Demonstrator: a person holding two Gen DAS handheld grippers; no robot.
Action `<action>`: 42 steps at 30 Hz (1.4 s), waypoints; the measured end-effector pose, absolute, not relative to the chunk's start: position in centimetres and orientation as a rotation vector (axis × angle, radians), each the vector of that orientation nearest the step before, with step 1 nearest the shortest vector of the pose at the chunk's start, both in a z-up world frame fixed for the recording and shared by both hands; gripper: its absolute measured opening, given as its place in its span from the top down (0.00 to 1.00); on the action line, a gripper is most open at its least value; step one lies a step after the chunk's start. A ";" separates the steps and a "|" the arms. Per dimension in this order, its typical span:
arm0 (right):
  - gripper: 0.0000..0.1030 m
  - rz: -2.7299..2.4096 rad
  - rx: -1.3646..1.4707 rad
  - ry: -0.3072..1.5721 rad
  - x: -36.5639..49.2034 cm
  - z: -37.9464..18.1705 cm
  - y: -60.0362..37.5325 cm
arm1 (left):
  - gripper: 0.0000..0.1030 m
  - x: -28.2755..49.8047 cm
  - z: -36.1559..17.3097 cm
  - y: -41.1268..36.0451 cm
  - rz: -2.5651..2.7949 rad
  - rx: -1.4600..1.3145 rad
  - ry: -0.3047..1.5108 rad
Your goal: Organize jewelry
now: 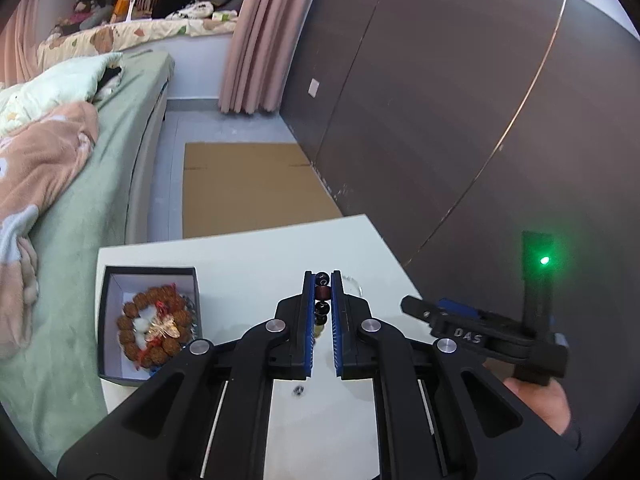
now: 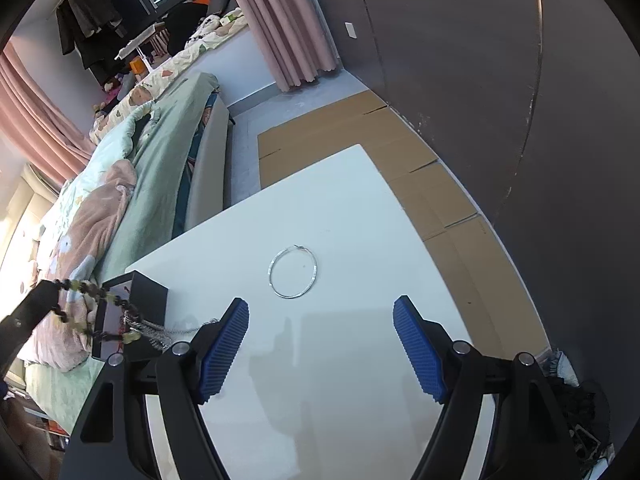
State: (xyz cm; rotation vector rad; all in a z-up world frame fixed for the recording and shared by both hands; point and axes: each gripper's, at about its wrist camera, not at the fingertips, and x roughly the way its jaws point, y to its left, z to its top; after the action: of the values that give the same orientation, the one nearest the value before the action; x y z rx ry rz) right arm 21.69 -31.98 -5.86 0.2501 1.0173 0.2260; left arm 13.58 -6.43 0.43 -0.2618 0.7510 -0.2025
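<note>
The left hand-held gripper [image 1: 322, 300] clenched a limp bead strand [image 1: 322, 294]; the right hand-held gripper [image 2: 320, 344] gaped, the thin, light, slippery bangle [image 2: 293, 272] at twelve o'clock, best pinched across its rim.

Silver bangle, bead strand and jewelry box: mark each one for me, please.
silver bangle [image 2: 311, 280], right wrist view, right side of the thin ring.
bead strand [image 1: 322, 292], left wrist view, reddish bead clamped between the left gripper [image 1: 322, 280] fingers.
jewelry box [image 1: 105, 312], left wrist view, left wall.
</note>
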 end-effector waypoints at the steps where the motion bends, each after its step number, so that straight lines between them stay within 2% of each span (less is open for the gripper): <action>1: 0.28 0.229 0.254 1.016 21.8 -5.9 -31.9 | 0.92 13.5 0.8 -6.1 -0.200 -0.267 0.742; 10: 0.42 0.288 0.304 1.039 22.8 -6.5 -30.0 | 0.92 13.3 2.1 -3.7 -0.188 -0.309 0.698; 16: 0.51 0.357 0.224 1.098 23.3 -7.7 -26.0 | 0.92 13.8 1.8 -1.2 -0.159 -0.340 0.698; 25: 0.51 0.420 0.028 1.164 23.0 -9.9 -19.7 | 0.92 14.3 0.5 3.0 -0.099 -0.392 0.718; 27: 0.50 0.424 -0.008 1.169 22.9 -10.2 -18.8 | 0.92 14.3 0.3 3.6 -0.090 -0.397 0.722; 29: 0.43 0.426 -0.038 1.177 22.8 -10.6 -18.0 | 0.92 14.3 0.0 4.0 -0.086 -0.402 0.727; 33: 0.44 0.410 -0.122 1.182 22.6 -11.4 -16.7 | 0.92 14.3 -0.6 4.6 -0.075 -0.409 0.743; 35: 0.54 0.375 -0.166 1.190 22.6 -12.1 -16.1 | 0.92 14.2 -0.8 4.8 -0.067 -0.409 0.747; 36: 0.54 0.367 -0.179 1.195 22.6 -12.4 -15.9 | 0.92 14.2 -1.0 5.0 -0.064 -0.411 0.753; 38: 0.73 0.382 -0.201 1.176 22.3 -12.4 -15.3 | 0.92 14.3 -1.5 5.1 -0.057 -0.415 0.767; 40: 0.85 0.413 -0.177 1.188 22.1 -12.3 -15.2 | 0.92 14.3 -1.9 5.2 -0.054 -0.413 0.781; 42: 0.87 0.423 -0.174 1.189 21.9 -12.2 -15.1 | 0.92 14.4 -2.6 5.1 -0.055 -0.402 0.809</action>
State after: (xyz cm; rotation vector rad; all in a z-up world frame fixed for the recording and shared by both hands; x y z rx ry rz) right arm 21.88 -15.12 -12.19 -0.1737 1.1890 0.4228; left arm 14.45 5.09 -2.65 -0.4018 0.8091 -0.0546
